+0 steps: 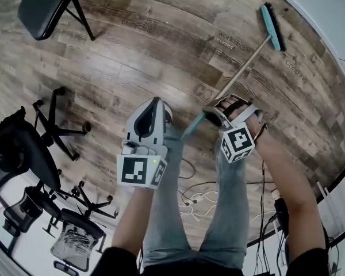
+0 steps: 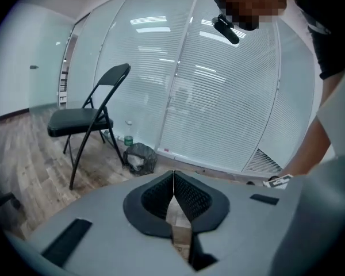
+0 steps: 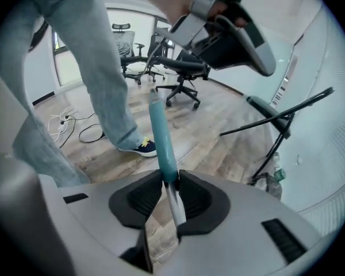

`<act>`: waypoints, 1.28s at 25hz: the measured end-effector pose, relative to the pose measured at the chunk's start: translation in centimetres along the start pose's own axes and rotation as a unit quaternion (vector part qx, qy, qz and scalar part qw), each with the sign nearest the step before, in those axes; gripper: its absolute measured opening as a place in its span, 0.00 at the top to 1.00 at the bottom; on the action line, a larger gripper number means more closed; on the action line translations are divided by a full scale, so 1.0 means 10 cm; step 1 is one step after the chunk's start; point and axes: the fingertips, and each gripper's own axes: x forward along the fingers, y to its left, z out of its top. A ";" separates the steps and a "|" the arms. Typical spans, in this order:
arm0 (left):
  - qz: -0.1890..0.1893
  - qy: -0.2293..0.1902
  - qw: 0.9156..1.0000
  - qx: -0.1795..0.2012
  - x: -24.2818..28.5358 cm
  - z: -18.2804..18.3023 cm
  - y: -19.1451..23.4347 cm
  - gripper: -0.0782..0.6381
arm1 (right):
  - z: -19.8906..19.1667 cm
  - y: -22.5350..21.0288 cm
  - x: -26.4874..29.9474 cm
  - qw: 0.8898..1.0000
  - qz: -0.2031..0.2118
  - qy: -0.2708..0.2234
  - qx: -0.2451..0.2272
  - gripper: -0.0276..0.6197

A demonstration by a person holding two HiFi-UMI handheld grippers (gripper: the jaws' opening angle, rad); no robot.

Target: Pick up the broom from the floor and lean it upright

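Broom (image 1: 248,66), teal-headed with a pale shaft, is pinched by right tool (image 3: 169,178); left tool (image 2: 173,176) closed, empty.

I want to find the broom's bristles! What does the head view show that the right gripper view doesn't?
Only the head view shows the teal brush head. Only the right gripper view shows a sneaker and a bottle. Both show the broom's teal handle pinched in the right tongs, and the folding chair.
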 end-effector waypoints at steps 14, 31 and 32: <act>-0.055 -0.038 0.993 0.100 -0.23 1.37 -0.79 0.86 | 0.54 -1.27 -2.71 0.931 -0.284 -0.089 0.210 0.82; -0.285 0.064 0.907 0.304 0.87 1.07 -3.42 0.56 | -0.15 -1.32 -4.51 0.766 -0.472 -0.144 0.412 0.82; -0.283 0.066 0.906 0.307 0.92 1.05 -3.50 0.56 | -0.16 -1.29 -4.58 0.761 -0.476 -0.149 0.415 0.82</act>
